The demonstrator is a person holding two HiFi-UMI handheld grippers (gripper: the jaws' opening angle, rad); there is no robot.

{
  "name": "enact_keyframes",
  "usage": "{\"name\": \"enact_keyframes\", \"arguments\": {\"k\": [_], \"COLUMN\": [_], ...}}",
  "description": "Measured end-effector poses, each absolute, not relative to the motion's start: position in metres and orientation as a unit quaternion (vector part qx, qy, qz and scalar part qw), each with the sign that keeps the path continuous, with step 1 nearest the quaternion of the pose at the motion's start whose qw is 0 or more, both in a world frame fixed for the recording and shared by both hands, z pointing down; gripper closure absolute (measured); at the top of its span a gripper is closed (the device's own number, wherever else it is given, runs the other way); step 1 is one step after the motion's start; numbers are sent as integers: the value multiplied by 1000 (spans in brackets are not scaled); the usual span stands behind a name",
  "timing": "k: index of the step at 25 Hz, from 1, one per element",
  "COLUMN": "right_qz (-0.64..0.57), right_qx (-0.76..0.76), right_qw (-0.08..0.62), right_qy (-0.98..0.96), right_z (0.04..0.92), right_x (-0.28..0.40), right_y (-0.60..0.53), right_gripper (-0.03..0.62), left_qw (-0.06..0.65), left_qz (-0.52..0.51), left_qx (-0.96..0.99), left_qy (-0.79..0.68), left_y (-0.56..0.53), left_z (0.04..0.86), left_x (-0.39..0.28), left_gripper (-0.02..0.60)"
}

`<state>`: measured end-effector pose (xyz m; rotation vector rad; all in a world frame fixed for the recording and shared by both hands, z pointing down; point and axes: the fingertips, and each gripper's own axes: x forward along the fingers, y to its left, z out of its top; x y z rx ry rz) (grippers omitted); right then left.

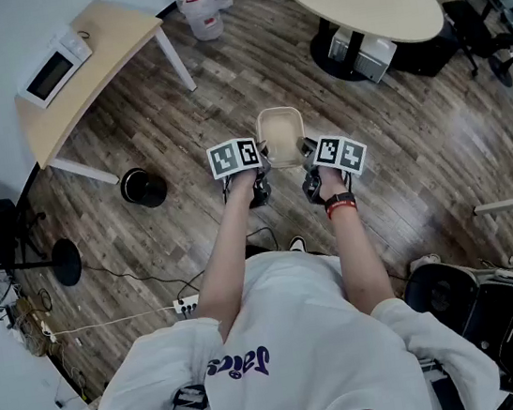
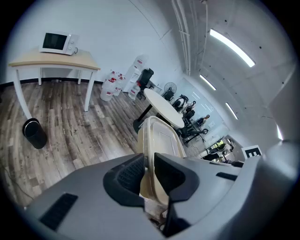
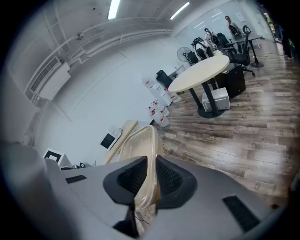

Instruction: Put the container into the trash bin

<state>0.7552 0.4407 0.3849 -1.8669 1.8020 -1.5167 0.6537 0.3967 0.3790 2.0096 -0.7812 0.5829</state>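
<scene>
Two grips: left hand-held gripper (image 1: 257, 165) and right hand-held gripper (image 1: 310, 158) each pinched the beige plastic container (image 1: 281, 133) by its rim, mid-air. Carry step; next needed reaching the black cylindrical trash bin (image 1: 143, 188), leftward.

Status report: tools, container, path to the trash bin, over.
Left tool and right tool both shut on container, one each side. Container aloft, not yet binned. Trash bin on floor, forward-left; nothing seen in the way.
</scene>
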Motion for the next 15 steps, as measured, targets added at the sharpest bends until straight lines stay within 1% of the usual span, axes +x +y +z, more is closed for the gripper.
{"name": "enact_keyframes", "arguments": {"k": [5, 15], "right_qz": [-516, -538], "right_qx": [-605, -549], "right_qw": [74, 48], "right_qy": [601, 638], "right_z": [400, 405], "right_x": [756, 714], "right_y": [453, 419], "right_gripper": [520, 516], "left_qw": [439, 461], "left_qz": [234, 204], "left_qx": [803, 781], "left_qy": [-328, -370], "left_y": [415, 394], "left_z": [390, 398], "left_x": [652, 606], "left_gripper": [508, 506]}}
